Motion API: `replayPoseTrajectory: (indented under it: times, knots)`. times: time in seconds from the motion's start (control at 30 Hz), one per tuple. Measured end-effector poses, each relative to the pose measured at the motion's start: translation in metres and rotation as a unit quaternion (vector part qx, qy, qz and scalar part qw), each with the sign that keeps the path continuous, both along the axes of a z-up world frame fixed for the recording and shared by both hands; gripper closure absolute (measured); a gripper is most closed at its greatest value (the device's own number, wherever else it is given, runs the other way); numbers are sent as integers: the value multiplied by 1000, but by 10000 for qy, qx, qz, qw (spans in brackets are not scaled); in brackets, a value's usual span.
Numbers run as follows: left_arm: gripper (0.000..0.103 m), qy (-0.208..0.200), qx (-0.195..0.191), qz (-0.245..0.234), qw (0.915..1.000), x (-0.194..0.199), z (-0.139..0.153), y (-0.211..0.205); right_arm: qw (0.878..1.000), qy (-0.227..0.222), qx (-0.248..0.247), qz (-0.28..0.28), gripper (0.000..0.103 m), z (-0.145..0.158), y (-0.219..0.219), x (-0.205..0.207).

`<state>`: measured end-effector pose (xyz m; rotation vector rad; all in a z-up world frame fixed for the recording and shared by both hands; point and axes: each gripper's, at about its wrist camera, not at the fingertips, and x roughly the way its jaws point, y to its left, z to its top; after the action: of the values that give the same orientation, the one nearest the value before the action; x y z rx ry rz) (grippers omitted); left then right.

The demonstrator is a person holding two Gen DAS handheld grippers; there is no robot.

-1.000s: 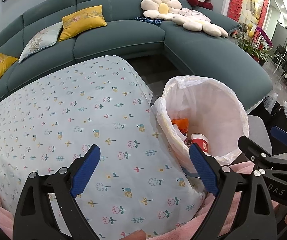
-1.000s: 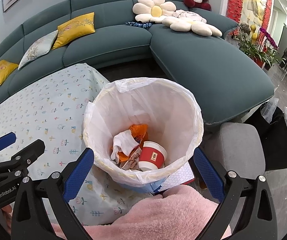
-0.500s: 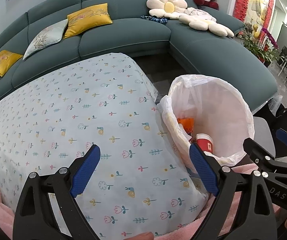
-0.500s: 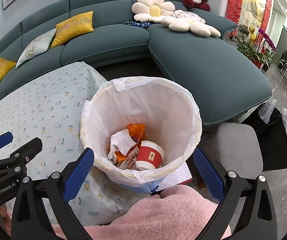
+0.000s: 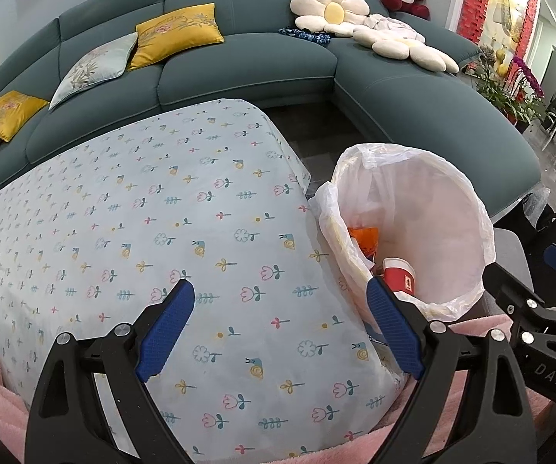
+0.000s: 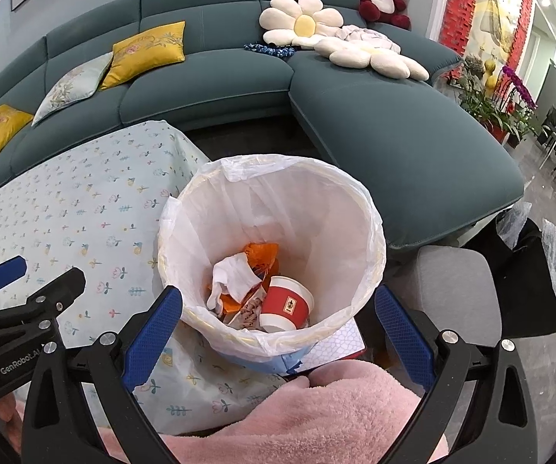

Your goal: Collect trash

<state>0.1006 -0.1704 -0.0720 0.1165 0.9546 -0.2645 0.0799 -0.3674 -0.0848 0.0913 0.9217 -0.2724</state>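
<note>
Right wrist view: right gripper (image 6: 276,332) has its jaws wide apart and empty; the trash bin (image 6: 370,232) sits between them, holding a red cup (image 6: 287,303) and white paper (image 6: 235,272); left gripper (image 5: 279,332) jaws are spread too, over the flowery surface (image 5: 142,212).

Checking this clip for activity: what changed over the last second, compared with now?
Almost nothing. Both views drift slightly; the left gripper and right gripper stay open and empty. The red paper cup, white tissue and orange wrapper lie unmoved in the lined trash bin beside the floral tablecloth.
</note>
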Motion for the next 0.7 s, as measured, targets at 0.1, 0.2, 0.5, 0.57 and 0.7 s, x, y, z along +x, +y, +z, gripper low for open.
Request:
replayPoseTrajectory:
  times: [0.1, 0.2, 0.5, 0.57, 0.7]
  knots:
    - [17, 5, 26, -4, 10000, 0, 0, 0, 10000, 5, 10, 2, 7, 1, 0, 1]
    - [17, 19, 30, 13, 10000, 0, -1, 2, 10000, 12, -10, 21, 7, 1, 2, 1]
    - [17, 32, 34, 40, 10000, 0, -1, 5, 10000, 52, -42, 19, 7, -5, 5, 0]
    - [17, 22, 56, 28, 10000, 0, -1, 5, 10000, 25, -16, 2, 7, -4, 4, 0]
    - [17, 37, 55, 8, 10000, -1, -2, 4, 10000, 67, 6, -38, 7, -8, 1, -1]
